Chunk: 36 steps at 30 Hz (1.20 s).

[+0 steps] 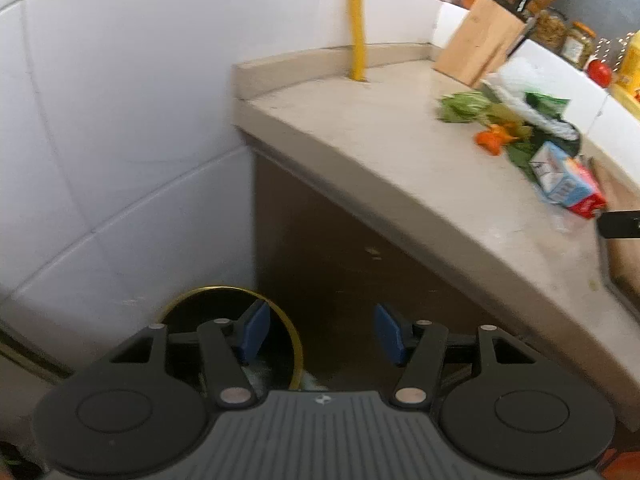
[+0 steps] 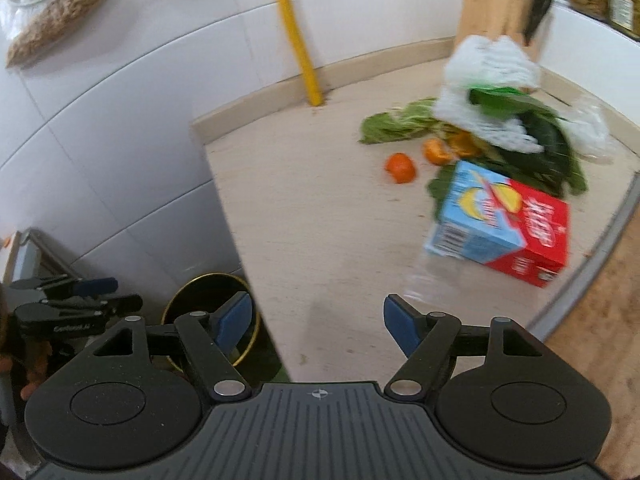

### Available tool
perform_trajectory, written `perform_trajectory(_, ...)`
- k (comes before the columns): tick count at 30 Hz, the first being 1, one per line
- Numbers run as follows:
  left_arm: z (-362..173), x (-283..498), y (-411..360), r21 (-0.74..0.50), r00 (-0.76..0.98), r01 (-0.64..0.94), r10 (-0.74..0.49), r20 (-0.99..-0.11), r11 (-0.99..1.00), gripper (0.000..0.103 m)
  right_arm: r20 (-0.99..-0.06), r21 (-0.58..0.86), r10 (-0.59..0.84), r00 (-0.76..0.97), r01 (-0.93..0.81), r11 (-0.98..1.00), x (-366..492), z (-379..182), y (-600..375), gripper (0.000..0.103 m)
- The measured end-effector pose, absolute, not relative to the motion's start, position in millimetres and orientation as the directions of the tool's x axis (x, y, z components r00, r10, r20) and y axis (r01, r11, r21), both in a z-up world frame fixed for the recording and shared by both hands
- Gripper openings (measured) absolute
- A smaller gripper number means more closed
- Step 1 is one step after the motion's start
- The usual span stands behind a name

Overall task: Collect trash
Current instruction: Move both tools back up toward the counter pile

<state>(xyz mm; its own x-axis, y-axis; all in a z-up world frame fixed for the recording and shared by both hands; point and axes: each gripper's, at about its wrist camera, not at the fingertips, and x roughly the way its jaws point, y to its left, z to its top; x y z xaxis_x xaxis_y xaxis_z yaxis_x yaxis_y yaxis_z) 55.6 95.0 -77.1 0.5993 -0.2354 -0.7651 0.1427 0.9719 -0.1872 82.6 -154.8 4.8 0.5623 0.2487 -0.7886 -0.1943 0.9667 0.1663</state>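
Beige stone counter (image 2: 320, 208): front edge and near half bare. Trash heaped toward its back right: blue-and-red carton (image 2: 504, 228), orange peels (image 2: 401, 168), green leaves (image 2: 400, 126), white plastic bag (image 2: 488, 76). Gold-rimmed black bin (image 2: 200, 292) stationed below the counter's left end. Left gripper (image 1: 322, 334) and right gripper (image 2: 318, 322) both spread, nothing pinched.

Your left tool (image 1: 322, 334) points steeply downward. Its 2 blue pads (image 1: 253, 332) stand apart, and nothing lies between them. The jaws are parted to a moderate width and no pad presses on anything.

Your right tool (image 2: 318, 322) also points steeply downward. Its 2 blue pads (image 2: 400, 330) stand wider apart than those of the left tool, and the gap between them is empty.

In the right wrist view, your left tool appears at the lower left, side-on, lower than the right tool and well apart from it. Part of your hand (image 2: 30, 364) shows on its grip.
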Motion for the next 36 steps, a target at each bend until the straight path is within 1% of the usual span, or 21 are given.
perform_trajectory(3,-71.9,58.2,81.6,-0.233,0.590,0.170,-0.288,-0.754,0.958,0.052,-0.783,0.168,0.233,0.576,-0.164,0.972,79.6,7.6,-168.2,0.079)
perform_trajectory(10,-50.6,67.6,53.4,-0.270,0.598,0.237,-0.359,-0.717,0.933,0.052,-0.764,0.158,0.194,0.616,-0.114,0.981,78.0,18.4,-196.1,0.082)
perform_trajectory(18,-17.8,68.0,27.0,-0.260,0.624,0.324,-0.412,-0.664,0.910,0.053,-0.739,0.145,0.158,0.655,-0.074,0.987,77.2,29.8,-220.8,0.083)
perform_trajectory(19,-13.1,68.2,23.0,-0.253,0.630,0.336,-0.416,-0.656,0.907,0.054,-0.736,0.144,0.154,0.659,-0.070,0.987,77.5,31.0,-223.9,0.083)
perform_trajectory(20,-9.5,68.2,19.9,-0.247,0.634,0.346,-0.420,-0.649,0.905,0.059,-0.734,0.143,0.151,0.662,-0.066,0.988,77.9,32.1,-226.7,0.083)
perform_trajectory(22,-1.5,68.5,13.6,-0.234,0.647,0.366,-0.427,-0.632,0.901,0.061,-0.731,0.141,0.142,0.667,-0.055,0.988,79.1,33.3,-232.7,0.083)
perform_trajectory(30,22.3,80.5,-9.4,-0.185,0.671,0.429,-0.450,-0.590,0.884,0.064,-0.722,0.138,0.127,0.680,-0.038,0.990,82.9,35.5,-248.4,0.084)
perform_trajectory(36,36.0,104.9,-30.4,-0.214,0.656,0.472,-0.503,-0.563,0.855,0.067,-0.708,0.120,0.099,0.699,-0.019,0.993,88.7,43.4,-260.2,0.085)
